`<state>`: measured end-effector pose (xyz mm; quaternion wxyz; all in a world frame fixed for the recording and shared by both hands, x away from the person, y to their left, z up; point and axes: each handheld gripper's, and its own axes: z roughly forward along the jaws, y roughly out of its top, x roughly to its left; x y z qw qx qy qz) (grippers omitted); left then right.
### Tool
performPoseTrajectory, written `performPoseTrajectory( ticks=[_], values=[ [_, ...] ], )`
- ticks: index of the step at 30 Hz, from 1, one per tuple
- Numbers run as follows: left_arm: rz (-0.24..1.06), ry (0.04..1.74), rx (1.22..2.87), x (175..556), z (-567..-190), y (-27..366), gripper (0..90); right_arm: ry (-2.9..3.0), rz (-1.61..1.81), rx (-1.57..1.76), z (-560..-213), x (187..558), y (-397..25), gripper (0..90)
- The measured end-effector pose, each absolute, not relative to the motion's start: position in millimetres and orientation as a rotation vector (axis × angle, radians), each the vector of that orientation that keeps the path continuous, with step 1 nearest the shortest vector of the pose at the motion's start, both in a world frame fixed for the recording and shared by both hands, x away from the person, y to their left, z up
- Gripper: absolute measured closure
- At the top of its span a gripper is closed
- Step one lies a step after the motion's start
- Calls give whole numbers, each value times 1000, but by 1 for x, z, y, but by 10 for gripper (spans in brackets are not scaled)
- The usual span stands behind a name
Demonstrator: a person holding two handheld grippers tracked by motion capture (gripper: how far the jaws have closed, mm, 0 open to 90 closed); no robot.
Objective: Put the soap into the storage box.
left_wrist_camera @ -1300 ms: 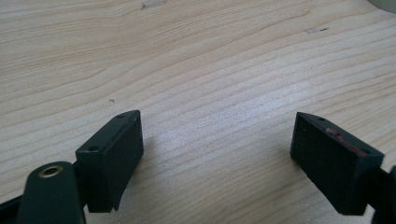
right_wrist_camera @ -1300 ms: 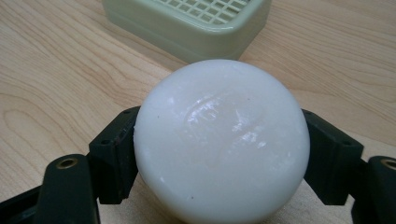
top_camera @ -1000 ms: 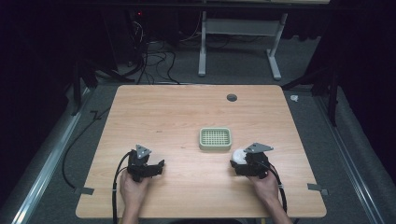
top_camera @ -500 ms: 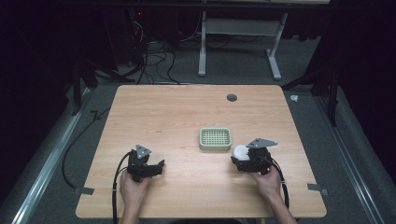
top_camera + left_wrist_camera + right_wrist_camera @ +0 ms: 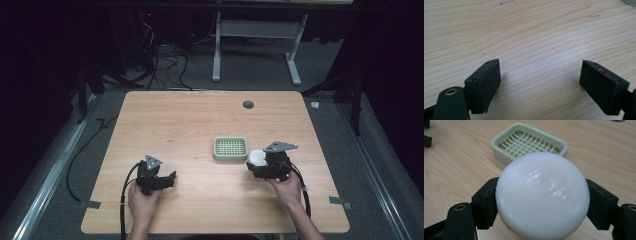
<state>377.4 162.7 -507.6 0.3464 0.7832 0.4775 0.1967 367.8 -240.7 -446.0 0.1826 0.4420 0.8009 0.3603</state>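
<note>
While unlabelled, seemingly, white soap (image 5: 542, 195) fills right hand-held gripper (image 5: 541, 200).

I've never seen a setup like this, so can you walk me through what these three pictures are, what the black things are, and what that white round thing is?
No robot here: a person sits at a wooden table and holds a hand-operated two-jaw gripper in each hand. The high view looks down from above the person's side. The other two pictures come from small cameras riding on each gripper, looking out along its black jaws.

The left gripper has its jaws wide apart with bare wood between them. The right gripper is shut on a round white bar of soap, smooth and glossy, gripped at its sides. Just ahead of it on the table sits a pale green soap dish with a grid-like tray inside, with nothing in it.
</note>
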Motion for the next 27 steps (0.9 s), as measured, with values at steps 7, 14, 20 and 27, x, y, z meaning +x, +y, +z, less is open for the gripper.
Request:
performPoseTrajectory(
  ticks=[7,14,20,27],
  values=[
    [510,1239,2032,377,-508,163,176,2267,1022,1227,-440,372,-237,249],
    [511,1239,2032,377,-508,163,177,2272,1031,1197,-432,380,-230,249],
    [510,1239,2032,377,-508,163,176,2273,1037,1183,-426,386,-226,249],
    [510,1239,2032,377,-508,163,176,2278,1051,1175,-419,397,-219,249]
  ],
)
